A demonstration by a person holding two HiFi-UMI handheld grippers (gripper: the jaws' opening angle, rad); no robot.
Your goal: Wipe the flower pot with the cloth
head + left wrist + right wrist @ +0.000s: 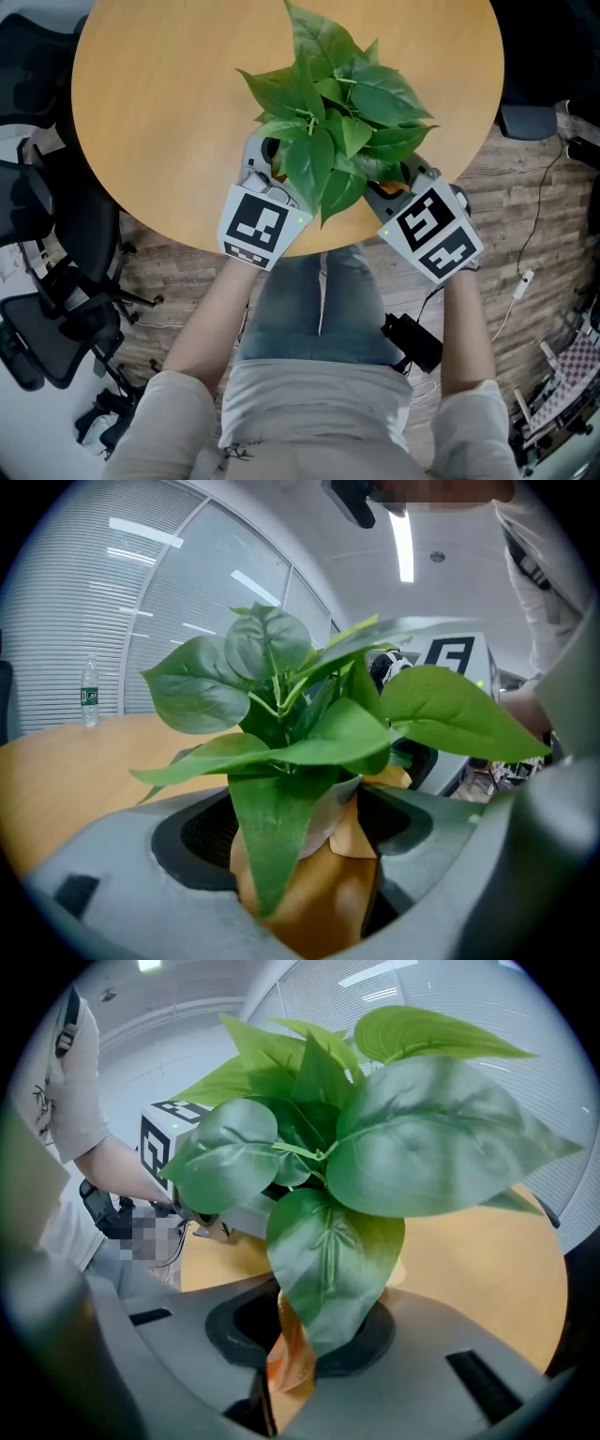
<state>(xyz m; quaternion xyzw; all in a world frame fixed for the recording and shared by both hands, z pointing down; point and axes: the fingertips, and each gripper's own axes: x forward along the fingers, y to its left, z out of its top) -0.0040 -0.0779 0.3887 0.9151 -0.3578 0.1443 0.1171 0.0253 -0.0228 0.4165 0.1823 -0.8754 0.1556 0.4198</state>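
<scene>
A leafy green plant [337, 122] stands near the front edge of the round wooden table [169, 103]. Its orange-tan flower pot [309, 892] is mostly hidden under the leaves. In the left gripper view the pot fills the gap between the jaws, and my left gripper [261, 161] [300, 855] is shut on it from the left side. My right gripper [398, 183] [291, 1372] sits at the plant's right side, shut on a thin orange cloth [289, 1349] that stands up between its jaws under a big leaf [333, 1260].
Black office chairs [56, 309] stand on the floor to the left. A black device [412, 342] and cables [525, 272] lie on the wooden floor to the right. A water bottle [89, 694] stands at the far side of the table.
</scene>
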